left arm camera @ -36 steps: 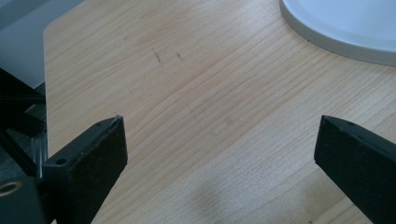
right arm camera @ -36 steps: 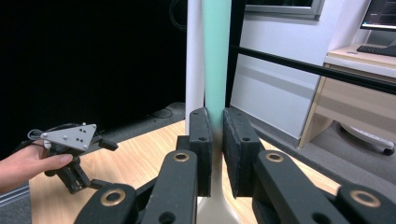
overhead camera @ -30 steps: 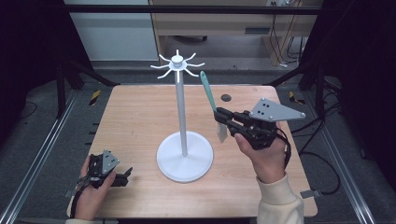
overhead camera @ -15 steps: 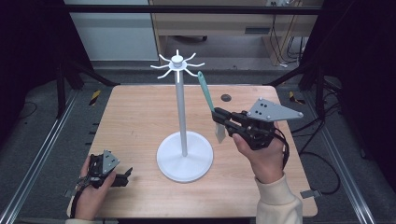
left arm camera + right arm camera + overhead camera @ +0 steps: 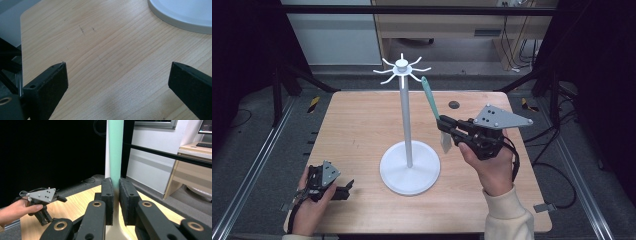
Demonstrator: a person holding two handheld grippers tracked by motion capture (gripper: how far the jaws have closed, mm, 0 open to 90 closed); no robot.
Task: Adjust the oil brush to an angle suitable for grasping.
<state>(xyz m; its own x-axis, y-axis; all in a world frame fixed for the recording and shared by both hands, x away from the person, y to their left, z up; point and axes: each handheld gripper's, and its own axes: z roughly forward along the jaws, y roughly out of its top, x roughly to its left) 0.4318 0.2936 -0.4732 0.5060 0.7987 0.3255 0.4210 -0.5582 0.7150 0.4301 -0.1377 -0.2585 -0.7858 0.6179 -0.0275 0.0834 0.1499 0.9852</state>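
A white stand (image 5: pixel 406 125) with a round base (image 5: pixel 410 170) and a crown of hooks (image 5: pixel 402 67) rises from the middle of the wooden table (image 5: pixel 357 125). Just right of its pole, my right gripper (image 5: pixel 445 126) is shut on a spatula, its green handle (image 5: pixel 429 97) pointing up and tilted toward the hooks and its pale blade (image 5: pixel 445 142) hanging below the jaws. In the right gripper view the handle (image 5: pixel 115 150) stands pinched between the pads of the right gripper (image 5: pixel 116 192). My left gripper (image 5: pixel 346 188) rests open on the table's near left; the left gripper (image 5: pixel 117 82) has bare wood between its jaws.
A small dark round spot (image 5: pixel 454 104) lies on the table behind the right hand. The stand's base (image 5: pixel 185 12) lies ahead and to the right of the left jaws. Metal rails (image 5: pixel 257 165) run along both table sides. The left gripper (image 5: pixel 43 216) appears low in the right gripper view.
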